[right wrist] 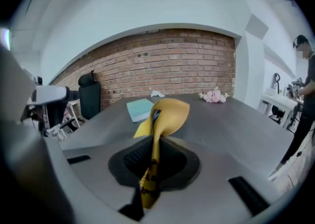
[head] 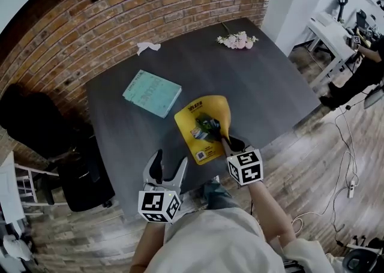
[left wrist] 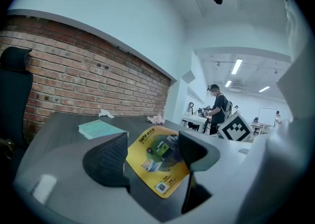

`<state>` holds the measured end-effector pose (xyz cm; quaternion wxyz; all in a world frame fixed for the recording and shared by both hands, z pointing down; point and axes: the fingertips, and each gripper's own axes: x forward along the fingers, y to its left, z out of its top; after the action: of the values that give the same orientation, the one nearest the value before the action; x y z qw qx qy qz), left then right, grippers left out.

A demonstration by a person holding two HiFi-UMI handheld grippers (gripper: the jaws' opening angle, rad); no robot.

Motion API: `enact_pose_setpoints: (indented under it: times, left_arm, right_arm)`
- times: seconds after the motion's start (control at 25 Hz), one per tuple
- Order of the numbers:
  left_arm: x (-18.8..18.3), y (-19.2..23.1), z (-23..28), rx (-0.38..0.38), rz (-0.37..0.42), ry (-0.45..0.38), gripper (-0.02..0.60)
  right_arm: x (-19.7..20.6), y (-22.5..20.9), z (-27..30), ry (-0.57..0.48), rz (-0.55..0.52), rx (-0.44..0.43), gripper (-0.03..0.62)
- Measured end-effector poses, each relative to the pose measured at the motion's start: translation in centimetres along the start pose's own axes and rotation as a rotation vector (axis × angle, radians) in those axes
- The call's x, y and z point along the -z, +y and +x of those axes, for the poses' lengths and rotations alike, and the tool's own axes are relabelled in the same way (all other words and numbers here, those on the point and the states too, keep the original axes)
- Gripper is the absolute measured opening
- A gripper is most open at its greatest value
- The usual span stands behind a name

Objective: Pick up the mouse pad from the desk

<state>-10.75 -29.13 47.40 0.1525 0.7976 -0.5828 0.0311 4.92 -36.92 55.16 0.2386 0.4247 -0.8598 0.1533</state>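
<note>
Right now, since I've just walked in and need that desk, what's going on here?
A person is working with a handheld gripper in each hand. The right gripper is shut on one edge of the yellow mouse pad, which bends and curls above the dark desk. The left gripper is open and empty, near the desk's front edge. A teal book and pink flowers lie untouched farther back.
</note>
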Motion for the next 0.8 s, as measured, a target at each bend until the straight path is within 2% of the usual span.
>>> enact_pose_setpoints:
  times: [0.44, 0.8]
  left_arm:
    - [1.9, -1.5, -9.4, 0.039, 0.034, -0.031, 0.311]
    - [3.2, -3.0, -16.7, 0.032, 0.031, -0.062, 0.311]
  right_arm:
    - [0.7, 7.5, -8.3, -0.141, 0.081, 0.046, 0.029]
    - [2.5, 12.6, -15.8, -0.229, 0.152, 0.056, 0.029]
